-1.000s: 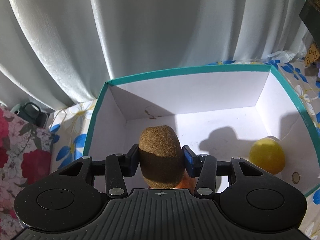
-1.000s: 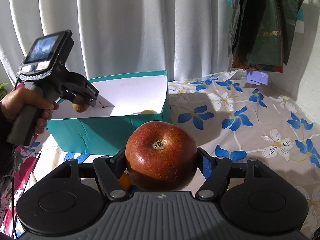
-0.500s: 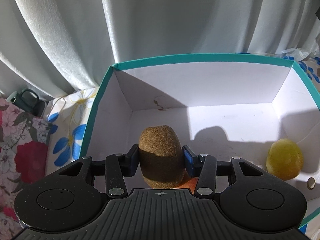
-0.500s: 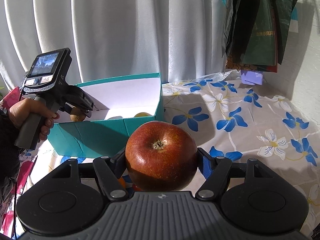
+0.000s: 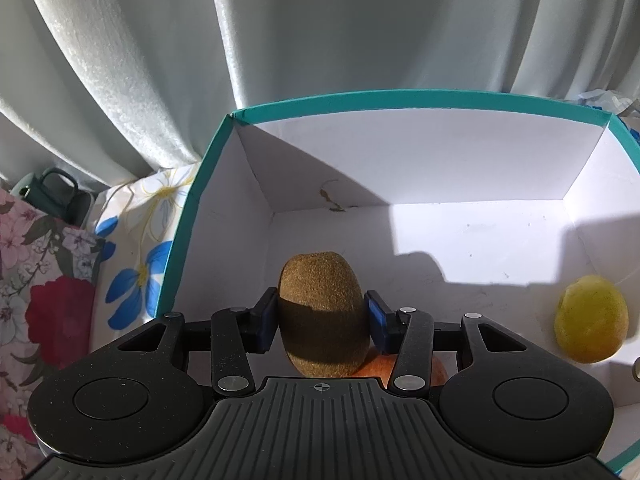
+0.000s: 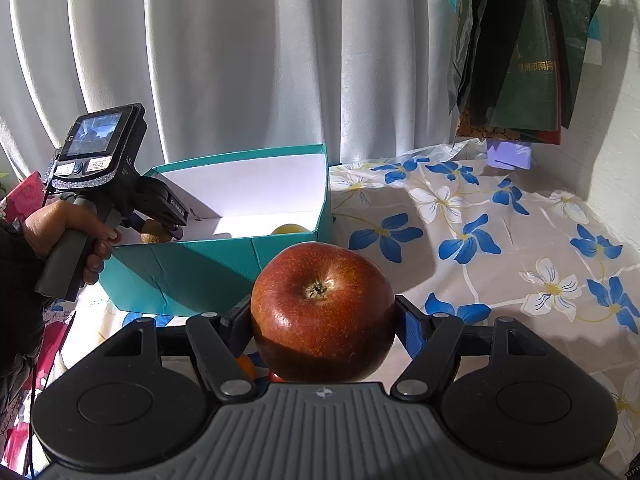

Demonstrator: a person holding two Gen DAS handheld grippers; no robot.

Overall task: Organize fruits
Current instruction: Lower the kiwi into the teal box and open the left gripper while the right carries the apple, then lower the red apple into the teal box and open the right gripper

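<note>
My left gripper (image 5: 322,320) is shut on a brown kiwi (image 5: 322,304) and hangs inside the teal box (image 5: 400,98) with white walls, near its left end. Below the kiwi an orange-red fruit (image 5: 384,368) lies partly hidden, and a yellow fruit (image 5: 590,318) rests at the box's right side. In the right wrist view my right gripper (image 6: 323,320) is shut on a red apple (image 6: 322,312), held above the flowered cloth in front of the teal box (image 6: 200,272). There the left gripper (image 6: 158,228) dips over the box's left rim, held by a hand (image 6: 64,224).
White curtains (image 6: 260,60) hang behind the box. The flowered tablecloth (image 6: 500,240) spreads to the right, with dark bags (image 6: 520,48) hanging above it and a small lilac box (image 6: 509,153) below them. A small orange thing (image 6: 245,366) shows under the apple. A red-flowered cloth (image 5: 40,300) lies left.
My left gripper has sunk deeper into the box with the kiwi; the box fills more of its view and the yellow fruit has slid right. The right gripper has kept still with the apple.
</note>
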